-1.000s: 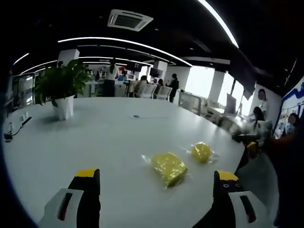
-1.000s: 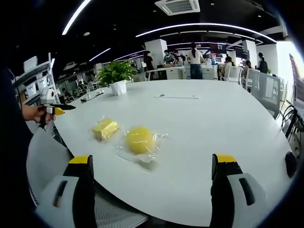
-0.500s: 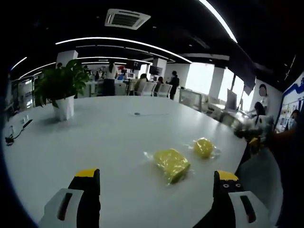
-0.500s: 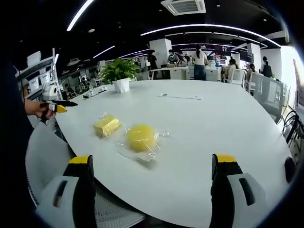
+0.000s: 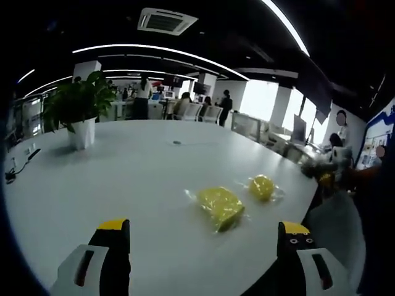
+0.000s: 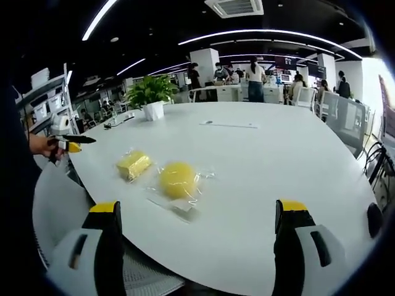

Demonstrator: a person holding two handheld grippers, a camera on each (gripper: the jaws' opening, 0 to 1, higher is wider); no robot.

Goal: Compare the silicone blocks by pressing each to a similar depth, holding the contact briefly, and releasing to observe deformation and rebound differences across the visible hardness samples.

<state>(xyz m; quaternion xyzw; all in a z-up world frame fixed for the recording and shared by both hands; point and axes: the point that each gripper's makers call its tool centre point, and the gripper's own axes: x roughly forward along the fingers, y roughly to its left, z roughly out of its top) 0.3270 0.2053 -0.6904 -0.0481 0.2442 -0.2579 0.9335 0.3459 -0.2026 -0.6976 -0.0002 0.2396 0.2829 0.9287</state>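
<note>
Two yellow silicone samples in clear wrap lie on the white table (image 5: 111, 185). The rectangular block (image 5: 219, 206) (image 6: 133, 164) sits beside the round block (image 5: 261, 187) (image 6: 178, 179), a small gap between them. My left gripper (image 5: 203, 246) is open, its jaws wide apart, with the rectangular block ahead between them and some way off. My right gripper (image 6: 196, 228) is open too, the round block just ahead of it. In the right gripper view the left gripper (image 6: 65, 143) shows at the far left in a hand. The right gripper (image 5: 325, 171) appears blurred at the table's right edge in the left gripper view.
A potted plant (image 5: 77, 114) (image 6: 150, 95) stands far back on the table. A pen-like object (image 6: 228, 124) lies mid-table, cables (image 5: 15, 169) at the left edge. A grey chair (image 6: 68, 209) stands below the near edge. Chairs and people fill the office behind.
Both views shifted slightly as the hands moved; the blocks lie where they were. Both grippers stay open.
</note>
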